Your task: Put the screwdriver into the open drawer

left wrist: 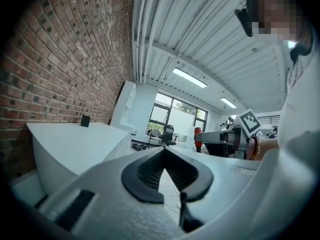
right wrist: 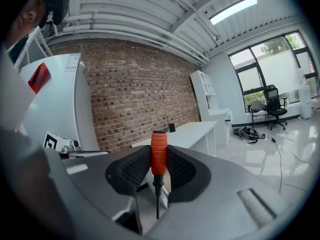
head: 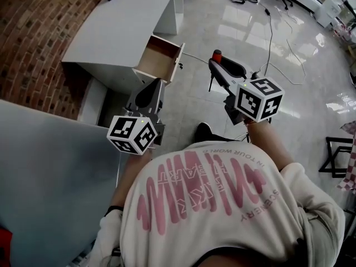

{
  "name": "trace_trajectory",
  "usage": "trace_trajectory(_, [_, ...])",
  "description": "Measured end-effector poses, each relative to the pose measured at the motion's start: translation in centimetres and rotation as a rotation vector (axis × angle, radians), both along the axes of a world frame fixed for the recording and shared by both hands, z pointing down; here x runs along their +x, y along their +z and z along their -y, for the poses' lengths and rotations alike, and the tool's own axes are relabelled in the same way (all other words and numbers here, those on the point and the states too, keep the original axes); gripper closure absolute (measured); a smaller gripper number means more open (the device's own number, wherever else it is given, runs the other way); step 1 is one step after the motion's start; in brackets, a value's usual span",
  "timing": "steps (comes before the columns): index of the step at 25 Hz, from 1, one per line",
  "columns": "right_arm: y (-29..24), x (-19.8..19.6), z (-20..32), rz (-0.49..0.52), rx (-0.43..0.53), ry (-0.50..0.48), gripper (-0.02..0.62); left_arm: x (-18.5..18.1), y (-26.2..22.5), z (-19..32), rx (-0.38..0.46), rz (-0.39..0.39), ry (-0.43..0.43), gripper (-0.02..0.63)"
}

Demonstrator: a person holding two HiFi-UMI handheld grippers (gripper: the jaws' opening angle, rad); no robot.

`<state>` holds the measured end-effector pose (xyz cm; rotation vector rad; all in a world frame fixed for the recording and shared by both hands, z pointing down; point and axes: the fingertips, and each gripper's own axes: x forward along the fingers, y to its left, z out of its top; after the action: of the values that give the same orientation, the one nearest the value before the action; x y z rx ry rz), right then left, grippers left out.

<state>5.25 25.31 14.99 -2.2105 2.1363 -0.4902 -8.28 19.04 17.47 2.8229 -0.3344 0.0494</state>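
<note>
Brick wall and glossy pale floor surround a white desk (head: pixel 119 29) at the far left, whose drawer (head: pixel 161 57) stands pulled open with its wooden bottom showing. The right gripper (right wrist: pixel 159 159) is clamped on the screwdriver (right wrist: pixel 158 151), upright over the floor just right of the drawer: ribbed orange handle up, thin dark shaft down. The left gripper (left wrist: pixel 164 153), nearer, has its jaw tips pressed together.

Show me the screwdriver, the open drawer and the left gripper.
screwdriver (right wrist: pixel 158 154), right gripper view, orange handle.
open drawer (head: pixel 158 57), head view, bare wooden bottom.
left gripper (left wrist: pixel 164 151), left gripper view, between its fingertips.
</note>
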Motion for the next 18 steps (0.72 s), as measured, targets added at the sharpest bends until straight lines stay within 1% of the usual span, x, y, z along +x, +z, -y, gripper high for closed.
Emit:
trace_trajectory(3, [0.5, -0.1, 1.3, 0.004, -0.002, -0.023, 0.486, -0.3, 0.8, 0.9, -0.02, 0.009, -0.025, 0.604])
trace_trajectory(9, [1.3, 0.3, 4.1, 0.033, -0.009, -0.068, 0.486, -0.4, 1.6, 2.6, -0.029, 0.03, -0.067, 0.604])
trace_trajectory(11, [1.6, 0.5, 5.8, 0.05, -0.008, -0.084, 0.486, -0.7, 2.1, 3.9, -0.035, 0.041, -0.092, 0.604])
trace_trajectory(14, [2.1, 0.8, 8.3, 0.067, -0.015, -0.122, 0.486, -1.0, 3.2, 6.2, -0.064, 0.054, -0.145, 0.604])
trace_trajectory(18, [3.2, 2.0, 11.2, 0.077, -0.037, -0.158, 0.486, -0.3, 4.4, 8.8, -0.086, 0.063, -0.194, 0.604])
